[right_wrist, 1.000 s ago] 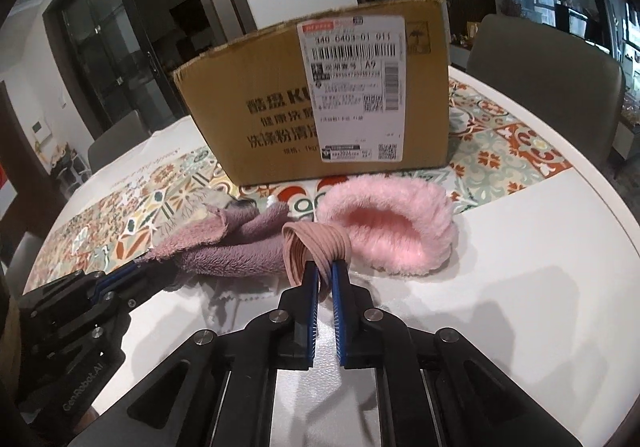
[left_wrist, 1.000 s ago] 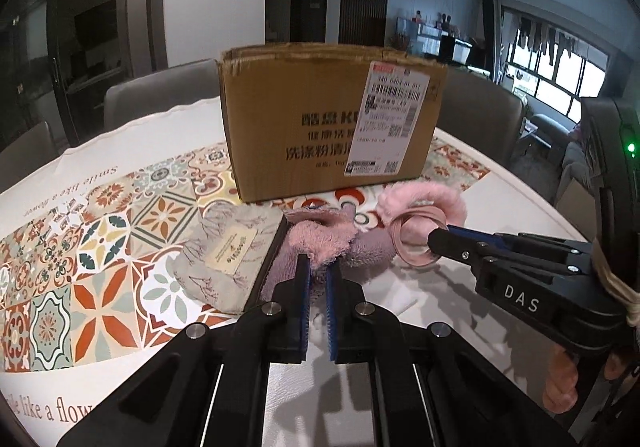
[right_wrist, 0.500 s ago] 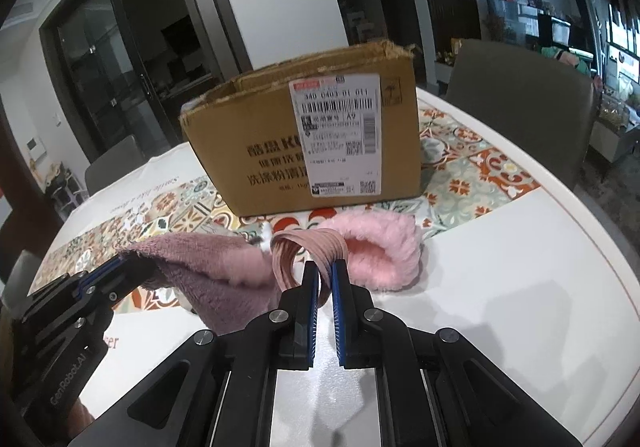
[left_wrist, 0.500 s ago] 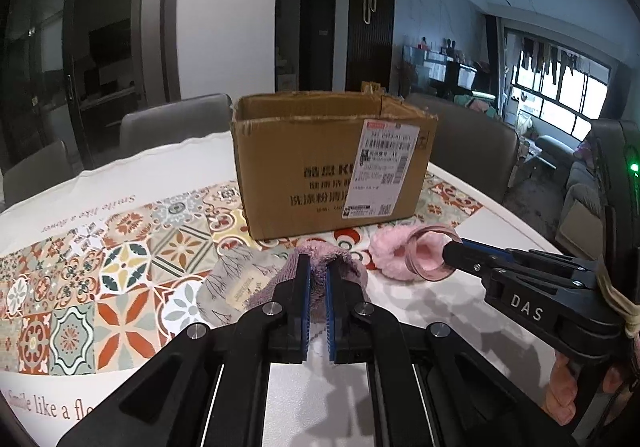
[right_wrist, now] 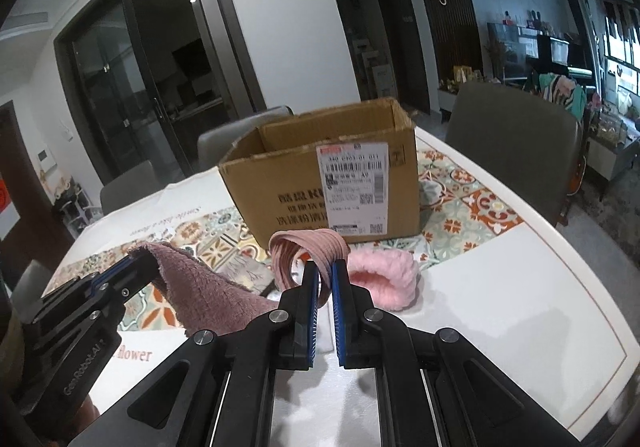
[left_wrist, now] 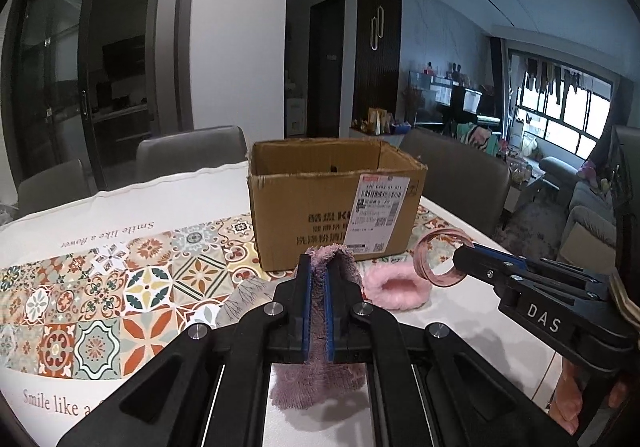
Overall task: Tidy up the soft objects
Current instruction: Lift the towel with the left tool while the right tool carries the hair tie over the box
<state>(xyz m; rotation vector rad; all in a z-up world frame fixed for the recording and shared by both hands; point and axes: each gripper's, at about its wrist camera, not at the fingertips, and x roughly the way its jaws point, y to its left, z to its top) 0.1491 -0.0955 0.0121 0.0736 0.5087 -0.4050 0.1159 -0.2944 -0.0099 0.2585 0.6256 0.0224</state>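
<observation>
Mauve towel (left_wrist: 318, 299) pinched in left tongs (left_wrist: 316, 287); right tongs (right_wrist: 325, 279) pinching pink hairbands (right_wrist: 306, 247).

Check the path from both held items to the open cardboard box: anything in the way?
Nothing visible blocks it. The mauve towel in the left gripper and the pink band in the right gripper hang in front of the cardboard box, whose top is open.

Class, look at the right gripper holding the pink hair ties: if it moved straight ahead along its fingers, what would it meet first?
Probably the front wall of the cardboard box, about at its shipping label. The right gripper, shut on the hair ties, points at it from above the table; the fluffy pink scrunchie lies lower right, likely missed.
</observation>
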